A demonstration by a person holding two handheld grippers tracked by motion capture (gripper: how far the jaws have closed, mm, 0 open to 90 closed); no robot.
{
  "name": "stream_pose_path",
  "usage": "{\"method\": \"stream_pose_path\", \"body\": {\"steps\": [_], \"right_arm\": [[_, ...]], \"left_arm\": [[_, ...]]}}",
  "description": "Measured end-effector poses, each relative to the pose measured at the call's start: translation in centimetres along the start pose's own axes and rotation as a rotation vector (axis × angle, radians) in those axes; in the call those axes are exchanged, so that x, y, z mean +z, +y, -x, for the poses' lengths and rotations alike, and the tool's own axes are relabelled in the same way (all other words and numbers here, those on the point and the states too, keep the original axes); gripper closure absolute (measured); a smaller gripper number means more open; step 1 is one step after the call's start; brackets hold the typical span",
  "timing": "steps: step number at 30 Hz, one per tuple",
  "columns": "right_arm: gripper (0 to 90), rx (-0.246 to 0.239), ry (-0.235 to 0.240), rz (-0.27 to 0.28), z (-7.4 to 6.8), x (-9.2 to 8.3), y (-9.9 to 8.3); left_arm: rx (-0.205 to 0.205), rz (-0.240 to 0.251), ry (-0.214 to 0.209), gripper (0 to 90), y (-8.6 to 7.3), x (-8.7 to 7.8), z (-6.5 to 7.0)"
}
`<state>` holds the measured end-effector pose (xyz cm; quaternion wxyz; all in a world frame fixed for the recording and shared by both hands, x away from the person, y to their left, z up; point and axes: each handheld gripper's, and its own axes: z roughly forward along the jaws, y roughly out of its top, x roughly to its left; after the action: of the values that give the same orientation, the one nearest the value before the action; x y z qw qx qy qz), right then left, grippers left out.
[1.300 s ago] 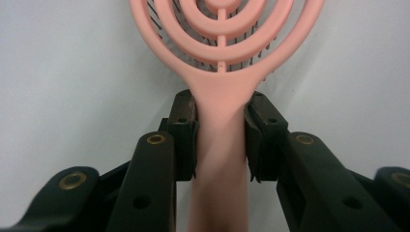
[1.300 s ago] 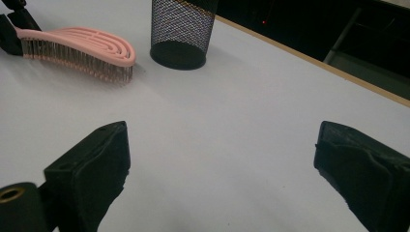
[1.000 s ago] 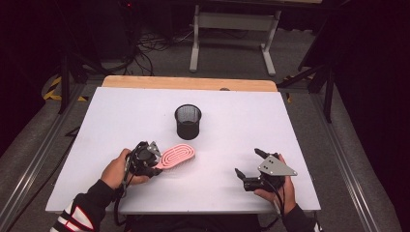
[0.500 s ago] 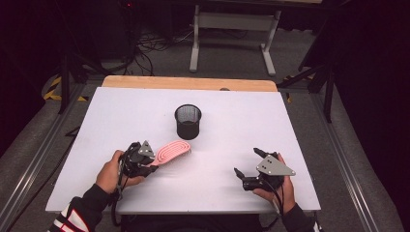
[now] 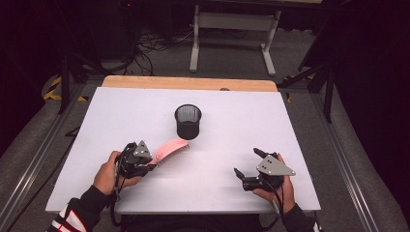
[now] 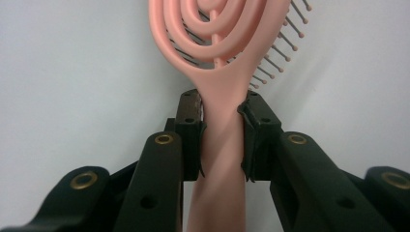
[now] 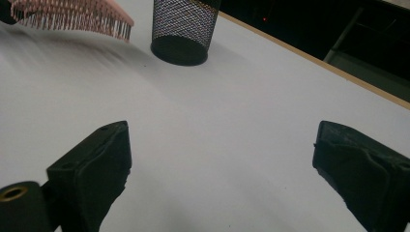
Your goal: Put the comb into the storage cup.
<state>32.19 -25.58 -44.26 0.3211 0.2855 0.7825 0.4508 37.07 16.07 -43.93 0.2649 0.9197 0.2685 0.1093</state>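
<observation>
The white table (image 5: pixel 232 145) carries a black mesh cup (image 5: pixel 187 121) near its middle, and my pink hairbrush (image 5: pixel 170 147) hangs just in front of and left of that cup, its head toward the cup and its long axis running back to my left tongs (image 5: pixel 147 166). Those tongs are clenched on the brush's handle (image 6: pixel 222 145), while my right tongs (image 5: pixel 247 170), well right of the cup, gape with nothing between them.

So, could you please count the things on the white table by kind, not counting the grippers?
Pink plastic hairbrush, held in the left gripper: 1
Black wire-mesh cup, standing upright: 1
Total: 2
</observation>
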Motion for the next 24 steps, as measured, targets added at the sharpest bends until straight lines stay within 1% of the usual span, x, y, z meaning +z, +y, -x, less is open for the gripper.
{"method": "stream_pose_path", "body": {"steps": [1,3,4,5,7,8,10,12,13,15,17,19,21,23,24], "right_arm": [[7.6,-0.001,0.001,0.000,0.0,0.0,0.0],[7.6,-0.003,0.001,0.000,0.0,0.0,0.0],[7.6,-0.002,0.001,0.001,0.0,0.0,0.0],[7.6,-0.002,0.001,0.001,0.0,0.0,0.0],[7.6,-0.002,0.000,-0.002,0.0,0.0,0.0],[7.6,-0.003,0.000,-0.004,0.0,0.1,0.0],[7.6,-0.004,0.002,-0.007,0.0,0.1,0.0],[7.6,-0.006,0.003,-0.006,0.0,0.1,0.0],[7.6,-0.007,0.003,-0.006,0.0,0.1,0.0],[7.6,-0.002,0.007,-0.007,0.0,0.1,0.0],[7.6,0.001,0.010,-0.008,0.0,0.2,0.0],[7.6,-0.001,0.011,-0.011,-0.1,0.2,-0.1],[7.6,-0.001,0.013,-0.014,-0.1,0.3,-0.1],[7.7,0.001,0.016,-0.016,-0.2,0.3,-0.1],[7.7,0.002,0.017,-0.016,-0.2,0.3,-0.1]], "left_arm": [[0.001,-0.021,0.001,72.9,-0.1,0.2,0.1],[0.014,-0.032,-0.005,72.6,-0.1,0.6,0.2],[0.011,-0.030,-0.008,72.5,0.0,0.6,0.2],[0.016,-0.026,-0.013,72.4,0.0,0.5,0.1],[0.017,-0.031,-0.018,72.0,0.0,0.5,0.1],[0.010,-0.036,-0.030,71.5,0.0,0.5,0.1],[0.014,-0.042,-0.044,70.3,0.0,0.6,0.1],[0.012,-0.037,-0.055,68.9,0.1,0.6,0.1],[0.011,-0.047,-0.060,68.1,0.1,0.6,0.1],[0.011,-0.049,-0.069,64.5,0.3,0.8,-0.1],[0.006,-0.081,-0.111,63.3,0.5,0.9,-0.5],[-0.017,-0.101,-0.150,61.5,0.7,0.9,-1.0],[-0.008,-0.104,-0.168,62.9,0.8,1.0,-1.3],[-0.006,-0.112,-0.175,68.6,0.9,0.9,-1.4],[-0.005,-0.114,-0.187,69.2,0.9,0.9,-1.5]]}}
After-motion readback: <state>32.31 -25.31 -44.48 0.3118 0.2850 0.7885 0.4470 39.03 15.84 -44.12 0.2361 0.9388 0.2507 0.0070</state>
